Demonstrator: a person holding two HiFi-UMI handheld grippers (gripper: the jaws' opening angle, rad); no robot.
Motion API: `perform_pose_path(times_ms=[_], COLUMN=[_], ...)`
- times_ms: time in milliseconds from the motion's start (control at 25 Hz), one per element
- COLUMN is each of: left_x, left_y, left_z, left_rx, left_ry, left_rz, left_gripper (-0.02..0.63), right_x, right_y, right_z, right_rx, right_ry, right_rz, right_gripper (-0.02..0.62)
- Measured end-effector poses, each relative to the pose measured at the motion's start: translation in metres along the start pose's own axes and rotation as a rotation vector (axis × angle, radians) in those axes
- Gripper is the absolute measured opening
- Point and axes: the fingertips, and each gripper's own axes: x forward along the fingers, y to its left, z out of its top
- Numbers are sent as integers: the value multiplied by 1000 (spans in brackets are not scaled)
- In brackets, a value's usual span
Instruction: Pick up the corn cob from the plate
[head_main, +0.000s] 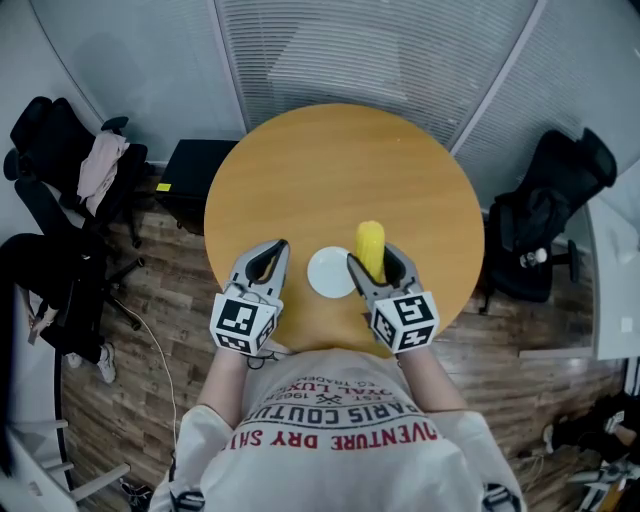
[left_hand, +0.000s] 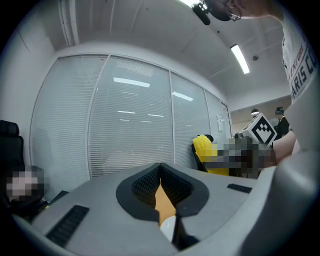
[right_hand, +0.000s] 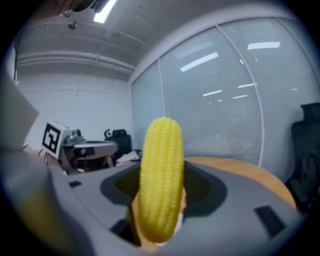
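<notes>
Right gripper view showed the corn cob (right_hand: 160, 185) standing upright between the jaws of the right gripper (head_main: 371, 255), which were clamped on its lower half. It was off the white plate (head_main: 322, 272) and just to that plate's right, above the round table (head_main: 330, 170). The left gripper (left_hand: 160, 176) had its jaws together on nothing. The cob looked light and stiff, with bumpy, probably slippery kernel rows. A hold nearer the middle would likely steady it better.
</notes>
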Motion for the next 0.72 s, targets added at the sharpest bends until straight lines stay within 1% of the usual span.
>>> perform_pose_path(times_ms=[240,720], left_x=[-4,-2], left_y=[7,8], left_z=[-3,-8], left_rx=[-14,-23], left_ry=[6,14], left_rz=[22,36], left_gripper=[35,34], right_x=[5,6], right_y=[4,-3], right_z=[0,0], right_rx=[-1,12], right_ry=[6,-9], right_rz=[16,1], right_gripper=[268,268])
